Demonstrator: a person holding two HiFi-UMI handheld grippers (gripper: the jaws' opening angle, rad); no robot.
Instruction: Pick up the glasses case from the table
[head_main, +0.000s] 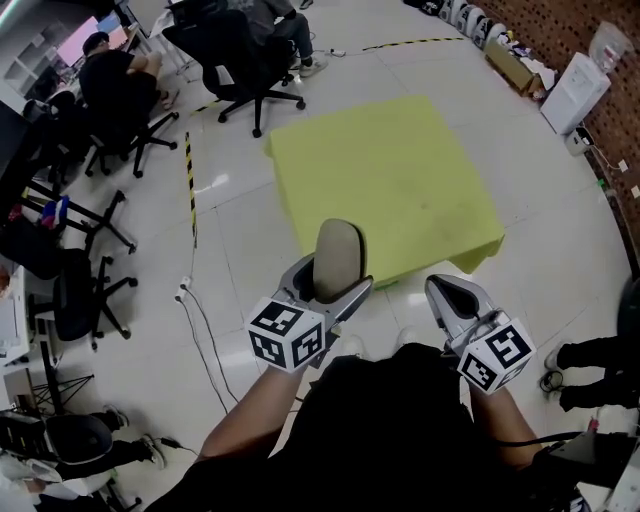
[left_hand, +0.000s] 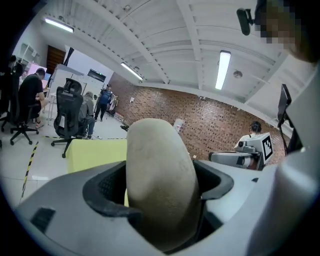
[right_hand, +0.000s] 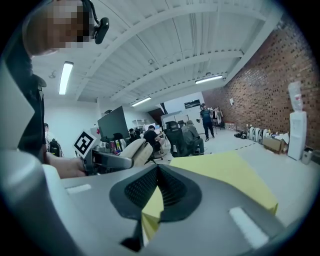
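Observation:
The glasses case (head_main: 338, 258) is a beige, oval, hard-shell case. It stands upright between the jaws of my left gripper (head_main: 333, 288), lifted off the yellow-green table (head_main: 390, 180) and held in front of its near edge. In the left gripper view the case (left_hand: 160, 185) fills the gap and both pads press on its sides, so the left gripper (left_hand: 162, 177) is shut on it. My right gripper (head_main: 452, 297) hovers to the right at about the same height. Its jaw tips meet with nothing between them, as the right gripper (right_hand: 157, 170) view shows; there the case (right_hand: 136, 151) appears at the left.
Black office chairs (head_main: 245, 70) and seated people stand at the back left. A cable with a plug (head_main: 185, 292) lies on the floor to the left. A white unit (head_main: 575, 92) and a cardboard box (head_main: 510, 65) stand by the brick wall at the right.

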